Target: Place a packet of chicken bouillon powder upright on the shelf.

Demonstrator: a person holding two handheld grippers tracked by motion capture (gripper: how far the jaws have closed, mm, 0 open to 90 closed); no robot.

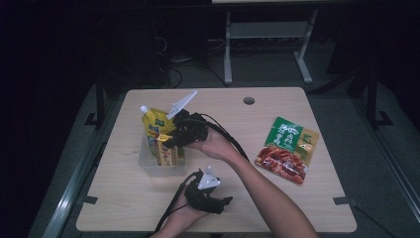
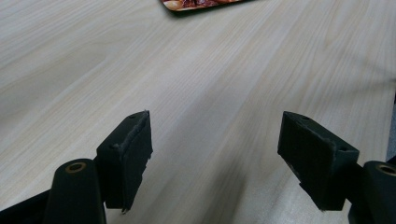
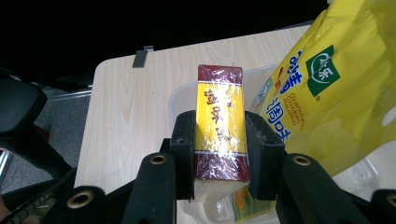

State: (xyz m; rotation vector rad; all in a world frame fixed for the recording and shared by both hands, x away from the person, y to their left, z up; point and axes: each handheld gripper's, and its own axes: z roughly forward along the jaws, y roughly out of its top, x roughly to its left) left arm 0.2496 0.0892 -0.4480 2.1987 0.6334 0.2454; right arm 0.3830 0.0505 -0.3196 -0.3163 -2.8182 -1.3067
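Worktop (image 1: 297,208) carries clear bin (image 1: 148,166) at left-centre. Yellow spouted pouch (image 1: 154,121) stands in bin, leaning. My right tongs (image 3: 219,154) clamp red-and-yellow box (image 3: 220,116) across its narrow sides; box hangs over bin mouth, just beside pouch, long axis running straight away from tongs, down toward bin floor. Judgement: coming move is straight lowering along that axis. My left tongs (image 2: 215,154) rest near worktop front, jaws apart, nothing between. Green-and-red sachet (image 1: 287,148) lies well right.
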